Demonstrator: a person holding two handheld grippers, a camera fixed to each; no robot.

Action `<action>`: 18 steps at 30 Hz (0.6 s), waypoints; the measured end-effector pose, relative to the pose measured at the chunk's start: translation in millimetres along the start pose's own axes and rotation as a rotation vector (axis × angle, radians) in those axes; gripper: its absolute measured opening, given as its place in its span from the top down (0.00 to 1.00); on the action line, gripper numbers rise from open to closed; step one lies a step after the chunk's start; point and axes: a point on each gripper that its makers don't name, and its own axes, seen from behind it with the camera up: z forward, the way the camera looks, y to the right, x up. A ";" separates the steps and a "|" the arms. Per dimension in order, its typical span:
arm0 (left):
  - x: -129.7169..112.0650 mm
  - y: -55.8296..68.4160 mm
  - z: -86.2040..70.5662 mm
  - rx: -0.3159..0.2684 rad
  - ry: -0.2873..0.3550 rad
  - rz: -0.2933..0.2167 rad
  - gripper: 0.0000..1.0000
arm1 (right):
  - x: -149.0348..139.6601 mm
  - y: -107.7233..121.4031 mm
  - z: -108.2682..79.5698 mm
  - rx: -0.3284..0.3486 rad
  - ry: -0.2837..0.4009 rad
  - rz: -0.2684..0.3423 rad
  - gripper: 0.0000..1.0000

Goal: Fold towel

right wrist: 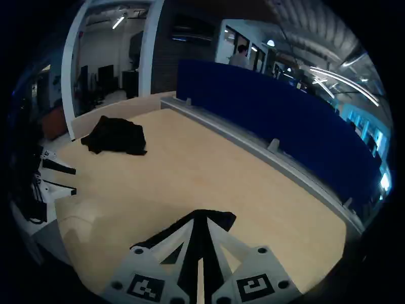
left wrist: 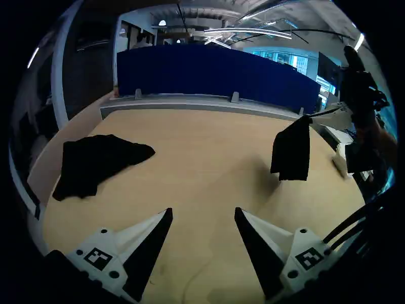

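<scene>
R claw [right wrist: 202,217]: pinched tight on the towel [right wrist: 226,218], black cloth between both fingers, held up off the desk [right wrist: 202,167].
L claw [left wrist: 203,210]: fingers spread wide, nothing in them, low over bare wood.
Towel, L view [left wrist: 292,152]: hangs from R claw as a narrow drape, clear of the desk, bottom edge free.
Step (my read): you're getting the towel spread for the 1st fold; no fold made yet.
Do it well: take L claw across to the drape and grab a corner at the top edge, near R's pinch, not mid-cloth. Then draw the claws apart till that edge is taut, and lay the towel flat on the wood before folding.
Risk: R's hold looks like a small pinch, so it could slip if you tug hard.
Heap [left wrist: 96,164]: 2nd black cloth, crumpled, far-left part of desk, well apart from both claws. Lay yr towel mid-desk, away from it.
Containers: no bin, tray or basket that I can make out. Both cloths loose, one in the air, one on the wood.
Far edge: blue divider [left wrist: 212,71].
</scene>
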 end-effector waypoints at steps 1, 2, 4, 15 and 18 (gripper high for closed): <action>1.1 1.4 1.2 -0.005 0.001 0.002 0.10 | -1.6 3.7 -2.9 -0.008 -0.001 0.005 0.97; 2.2 2.7 2.3 -0.009 0.001 0.004 0.10 | -3.3 7.5 -5.9 -0.016 -0.002 0.010 0.97; 4.2 6.3 4.9 -0.019 0.001 0.008 0.10 | -6.9 15.9 -12.6 -0.032 -0.002 0.021 0.97; 14.7 31.3 15.1 -0.063 -0.002 0.034 0.09 | -34.7 76.2 -49.7 -0.124 -0.013 0.088 0.97; 17.5 38.0 17.9 -0.071 -0.002 0.038 0.10 | -44.7 95.3 -60.1 -0.150 -0.020 0.105 0.97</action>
